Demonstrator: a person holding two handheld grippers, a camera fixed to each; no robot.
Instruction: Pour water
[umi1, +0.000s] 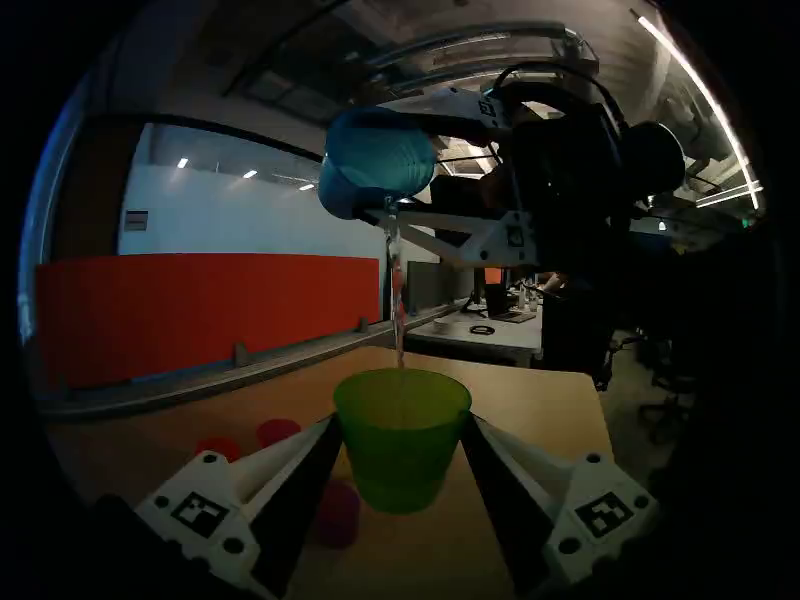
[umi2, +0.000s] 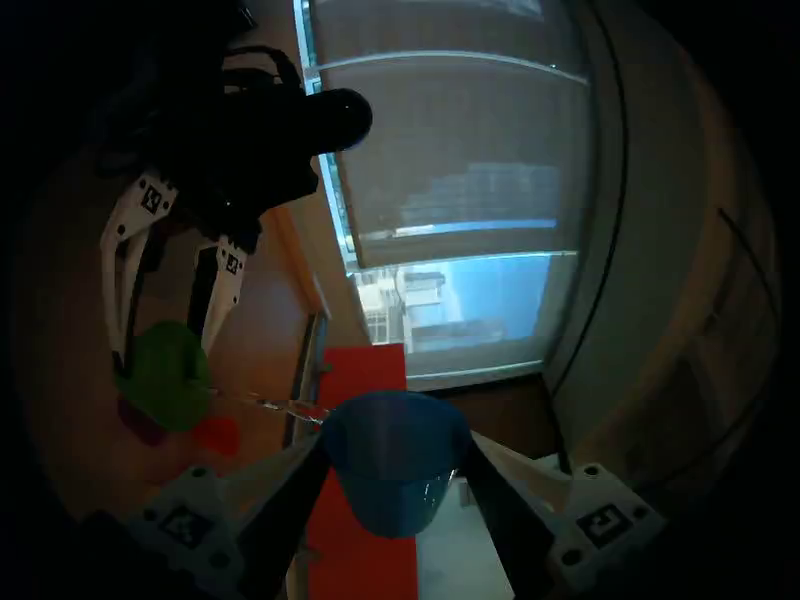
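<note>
My left gripper is shut on a green cup, held upright over the wooden table. Above it the blue cup is tipped on its side in the right gripper, and a thin stream of water falls from its rim into the green cup. In the right gripper view my right gripper is shut on the blue cup. Water runs from its rim toward the green cup, which the left gripper holds.
Red and magenta cups stand on the table beside the green cup, one magenta cup close under my left finger. An orange partition runs behind the table. Desks with office chairs stand farther back. A large window shows in the right gripper view.
</note>
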